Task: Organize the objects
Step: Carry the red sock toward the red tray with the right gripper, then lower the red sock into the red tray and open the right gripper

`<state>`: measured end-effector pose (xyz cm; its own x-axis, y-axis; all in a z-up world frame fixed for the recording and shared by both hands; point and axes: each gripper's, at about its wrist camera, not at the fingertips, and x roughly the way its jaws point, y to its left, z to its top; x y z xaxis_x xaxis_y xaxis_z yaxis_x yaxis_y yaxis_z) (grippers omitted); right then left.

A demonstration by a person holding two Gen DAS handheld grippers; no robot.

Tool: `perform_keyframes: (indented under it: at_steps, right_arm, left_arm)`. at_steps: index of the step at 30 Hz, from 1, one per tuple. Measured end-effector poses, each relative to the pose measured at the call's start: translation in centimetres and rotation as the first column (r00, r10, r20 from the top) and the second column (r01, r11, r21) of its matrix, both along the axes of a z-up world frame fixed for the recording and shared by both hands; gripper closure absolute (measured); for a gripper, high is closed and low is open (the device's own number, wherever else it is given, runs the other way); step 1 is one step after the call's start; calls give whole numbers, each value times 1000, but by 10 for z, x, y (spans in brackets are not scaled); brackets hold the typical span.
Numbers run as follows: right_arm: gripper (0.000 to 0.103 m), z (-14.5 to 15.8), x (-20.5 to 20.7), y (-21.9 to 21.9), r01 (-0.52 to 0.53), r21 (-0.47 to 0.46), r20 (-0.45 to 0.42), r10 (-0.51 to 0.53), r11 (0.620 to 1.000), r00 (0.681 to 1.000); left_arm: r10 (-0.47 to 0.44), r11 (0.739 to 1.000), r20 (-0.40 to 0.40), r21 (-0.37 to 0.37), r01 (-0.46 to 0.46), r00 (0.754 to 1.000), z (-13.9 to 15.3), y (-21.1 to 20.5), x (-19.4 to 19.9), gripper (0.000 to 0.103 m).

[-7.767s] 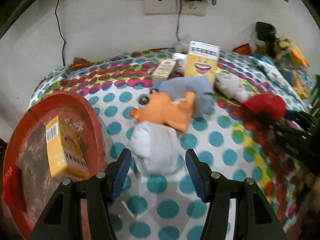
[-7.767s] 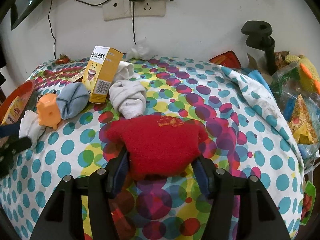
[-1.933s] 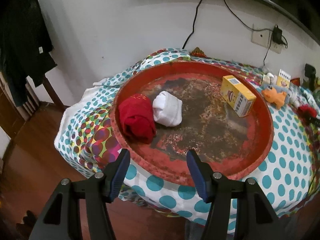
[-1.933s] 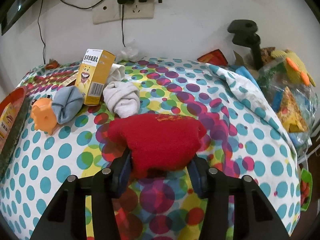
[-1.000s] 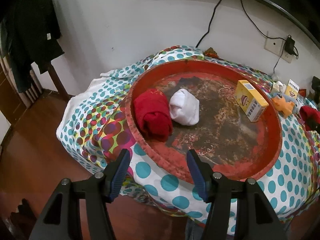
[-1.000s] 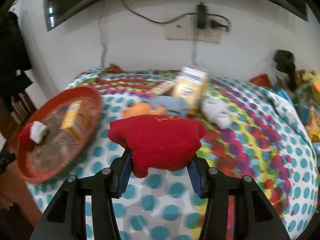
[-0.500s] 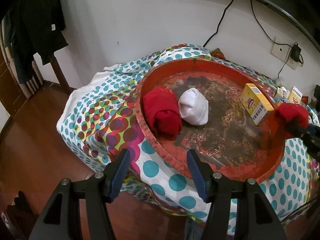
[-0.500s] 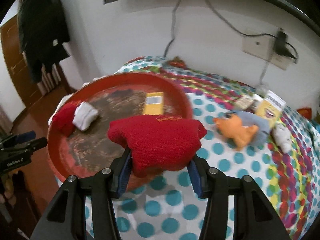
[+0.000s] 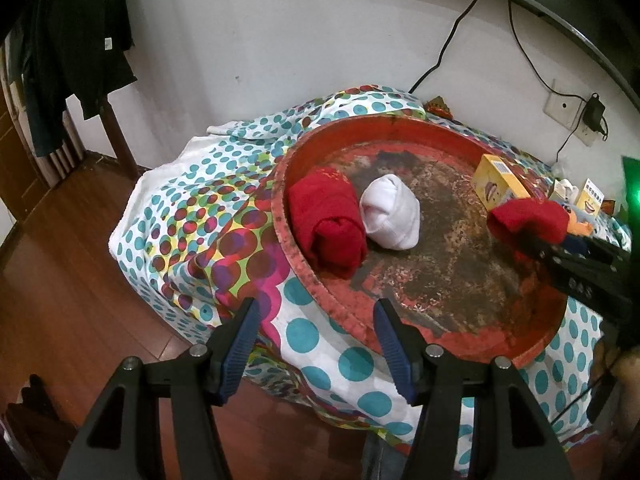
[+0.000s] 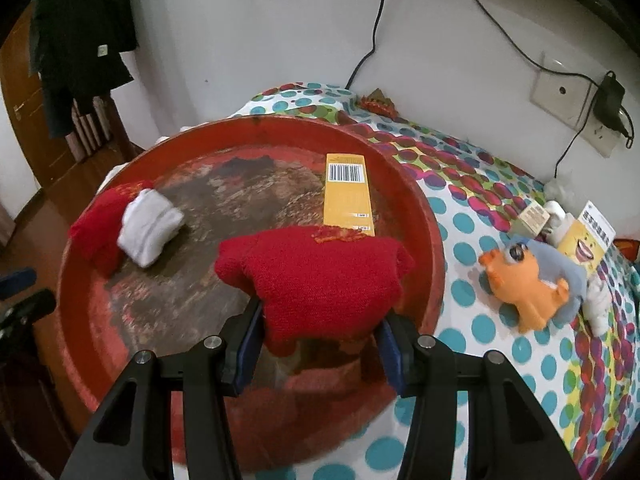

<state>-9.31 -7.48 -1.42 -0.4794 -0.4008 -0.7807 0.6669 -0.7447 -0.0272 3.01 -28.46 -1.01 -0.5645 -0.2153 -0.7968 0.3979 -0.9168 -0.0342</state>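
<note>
Between the blue pads of the right hand-held gripper (image 10: 320,344) sits a rolled red sock (image 10: 316,280), pinched at its lower part so that most of the bundle bulges above and ahead of the fingertips. This hand-held gripper tilts steeply downward over the near side of the round red tray (image 10: 434,264), with the sock held above the tray's worn floor rather than resting on it. Beyond the held sock, toward the far rim, a yellow box (image 10: 347,188) lies flat with its barcode up. Off to the left of the right hand-held gripper, close to the tray's rim, a second red sock (image 10: 92,232) and a white sock (image 10: 150,228) lie touching each other. To its right, outside the tray on the dotted cloth covering the tabletop (image 10: 472,216), sits an orange plush toy (image 10: 524,284).

The left hand-held gripper (image 9: 316,344) also points downward, its jaws standing moderately apart with nothing between them. It hangs off the near edge of the tabletop, above the hanging cloth and wooden floor (image 9: 60,280), with the tray's near rim just ahead of its right finger. In its view the right hand-held gripper reaches in from the right edge.
</note>
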Motion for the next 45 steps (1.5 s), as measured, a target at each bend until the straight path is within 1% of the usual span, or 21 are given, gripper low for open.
perform_keyframes:
  at_steps: [8, 13, 16, 18, 20, 26, 29, 33, 37, 41, 45]
  right_arm:
    - [55, -3, -21, -19, 7, 40, -11, -7, 999, 1000]
    - [55, -6, -25, -28, 6, 58, -14, -6, 998, 1000]
    - [54, -7, -24, -27, 3, 51, -8, -2, 999, 1000]
    - [52, -8, -22, -26, -3, 46, -2, 3, 999, 1000]
    - [52, -8, -20, -25, -7, 44, -2, 7, 999, 1000]
    - [44, -5, -18, -21, -7, 27, -2, 7, 1000, 1000]
    - [41, 0, -14, -17, -8, 15, -9, 8, 1000, 1000]
    - [39, 9, -9, -5, -5, -25, -12, 5, 1000, 1000]
    - [39, 18, -6, 12, 5, -78, 0, -5, 997, 1000]
    - [37, 25, -6, 36, 40, -115, -4, -41, 993, 999]
    - [35, 28, -15, 72, 103, -123, -19, -106, 987, 994]
  left_arm:
    - [-19, 1000, 5, -10, 19, 1000, -2, 7, -2, 43]
    - [-26, 1000, 20, -6, 26, 999, -7, 8, -3, 43]
    - [-26, 1000, 16, -6, 26, 1000, -7, 8, -4, 43]
    - [-26, 1000, 18, 0, 26, 999, -8, 8, -4, 43]
    - [-30, 999, 17, 14, 29, 999, -8, 7, -4, 43]
    - [-39, 999, 27, -8, 39, 999, -9, 12, -7, 43]
    - [-40, 999, 19, -13, 40, 999, -7, 12, -6, 43]
    - [-46, 999, 3, -23, 46, 999, -4, 14, -4, 43]
    - [-56, 998, 7, -30, 56, 998, -5, 17, -5, 43]
    - [-68, 997, 11, -45, 69, 998, -6, 22, -6, 43]
    - [-81, 995, 17, -51, 82, 997, -7, 27, -7, 43]
